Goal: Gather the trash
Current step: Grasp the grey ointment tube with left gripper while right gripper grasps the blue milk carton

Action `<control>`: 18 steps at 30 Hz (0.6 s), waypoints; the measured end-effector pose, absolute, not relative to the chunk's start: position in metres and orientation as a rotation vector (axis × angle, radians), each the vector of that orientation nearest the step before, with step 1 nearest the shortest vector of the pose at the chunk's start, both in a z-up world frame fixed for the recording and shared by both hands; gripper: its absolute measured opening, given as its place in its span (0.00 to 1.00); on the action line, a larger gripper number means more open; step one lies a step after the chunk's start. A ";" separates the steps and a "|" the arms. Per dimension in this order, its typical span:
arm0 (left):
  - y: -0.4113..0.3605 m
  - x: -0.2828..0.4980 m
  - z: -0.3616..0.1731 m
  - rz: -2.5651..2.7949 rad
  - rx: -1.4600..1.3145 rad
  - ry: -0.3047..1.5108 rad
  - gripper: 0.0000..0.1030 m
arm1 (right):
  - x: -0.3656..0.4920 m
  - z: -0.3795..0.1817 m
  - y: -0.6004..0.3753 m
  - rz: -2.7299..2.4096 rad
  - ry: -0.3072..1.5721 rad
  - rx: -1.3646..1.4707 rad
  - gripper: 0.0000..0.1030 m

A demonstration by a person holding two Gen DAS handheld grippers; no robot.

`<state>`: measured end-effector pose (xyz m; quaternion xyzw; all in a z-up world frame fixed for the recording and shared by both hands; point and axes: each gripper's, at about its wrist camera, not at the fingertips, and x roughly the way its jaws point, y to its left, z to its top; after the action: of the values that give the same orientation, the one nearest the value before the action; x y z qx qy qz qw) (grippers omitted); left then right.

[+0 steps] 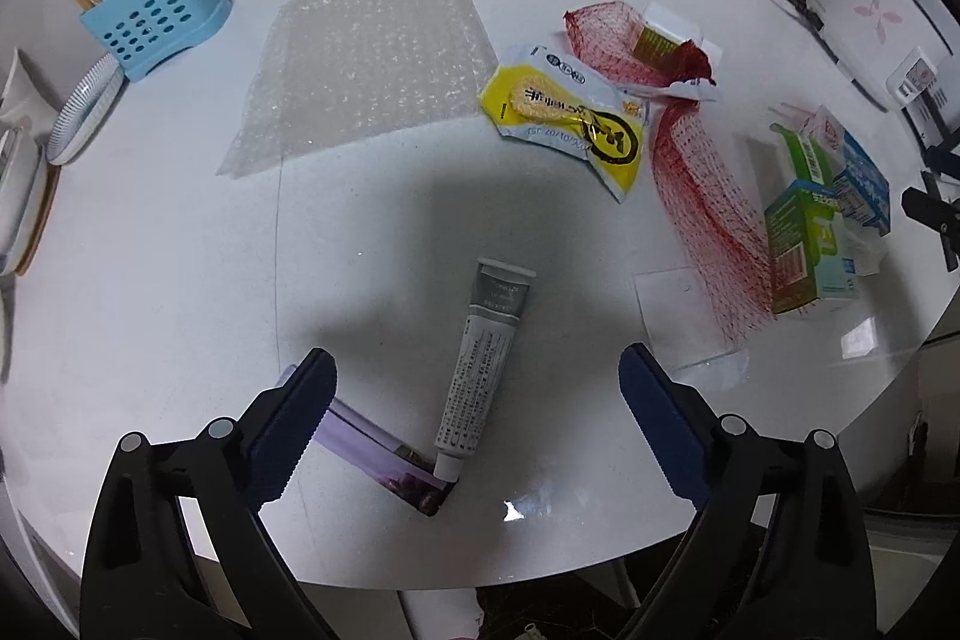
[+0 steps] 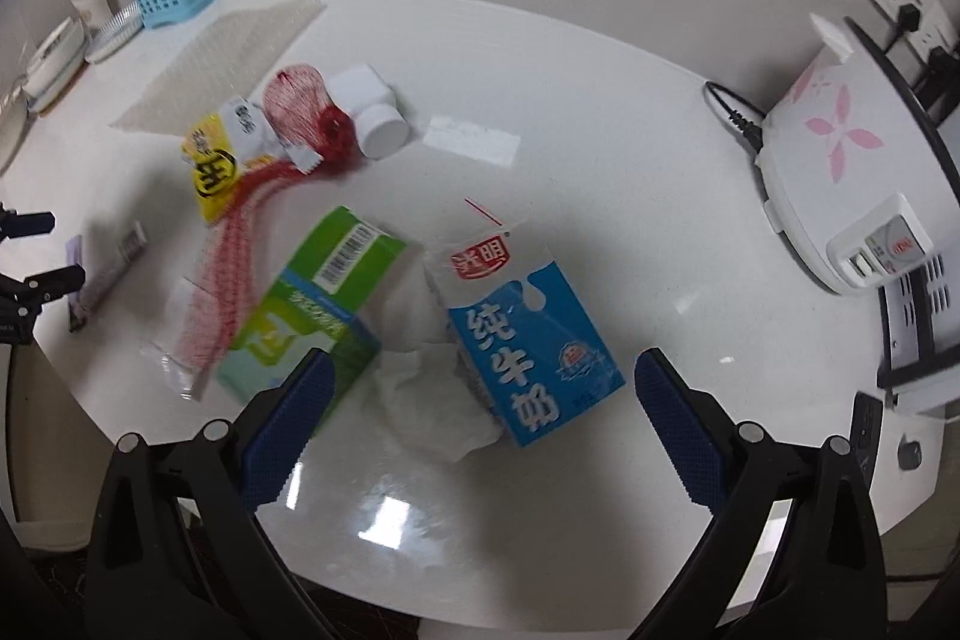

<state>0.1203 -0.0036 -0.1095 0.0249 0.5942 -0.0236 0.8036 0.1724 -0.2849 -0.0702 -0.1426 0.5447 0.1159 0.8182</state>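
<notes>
Trash lies scattered on a round white table. My left gripper is open, hovering over a grey-and-white tube whose cap touches a flat purple packet. Farther off lie a yellow snack wrapper, red mesh netting and a bubble-wrap sheet. My right gripper is open above a blue milk carton lying on its side, a crumpled white tissue and a green carton. A white bottle lies beyond them.
A blue utensil holder with chopsticks and stacked dishes stand at the table's far left. A white appliance with pink flowers and wall sockets sit at the right. A clear plastic bag lies near the front edge.
</notes>
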 end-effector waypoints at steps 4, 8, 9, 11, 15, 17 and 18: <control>-0.004 0.137 -0.129 -0.056 0.070 1.335 0.89 | 0.199 -0.091 -0.287 0.271 1.230 -0.363 0.92; -0.004 0.148 -0.145 -0.056 0.093 1.392 0.86 | 0.220 -0.109 -0.290 0.298 1.302 -0.374 0.86; -0.004 0.150 -0.148 -0.055 0.096 1.405 0.85 | 0.223 -0.113 -0.292 0.304 1.320 -0.373 0.86; -0.004 0.153 -0.155 -0.050 0.098 1.432 0.83 | 0.229 -0.121 -0.292 0.309 1.344 -0.385 0.82; -0.006 0.158 -0.168 -0.050 0.104 1.471 0.77 | 0.236 -0.132 -0.292 0.323 1.388 -0.393 0.76; -0.008 0.159 -0.169 -0.062 0.095 1.480 0.74 | 0.238 -0.137 -0.292 0.326 1.410 -0.393 0.71; -0.009 0.161 -0.169 -0.065 0.087 1.484 0.69 | 0.240 -0.140 -0.292 0.324 1.416 -0.392 0.69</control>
<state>0.1607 -0.0092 -0.1691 0.0394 0.6756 -0.0297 0.7357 0.2401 -0.2920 -0.1397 -0.1780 0.6433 0.1472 0.7300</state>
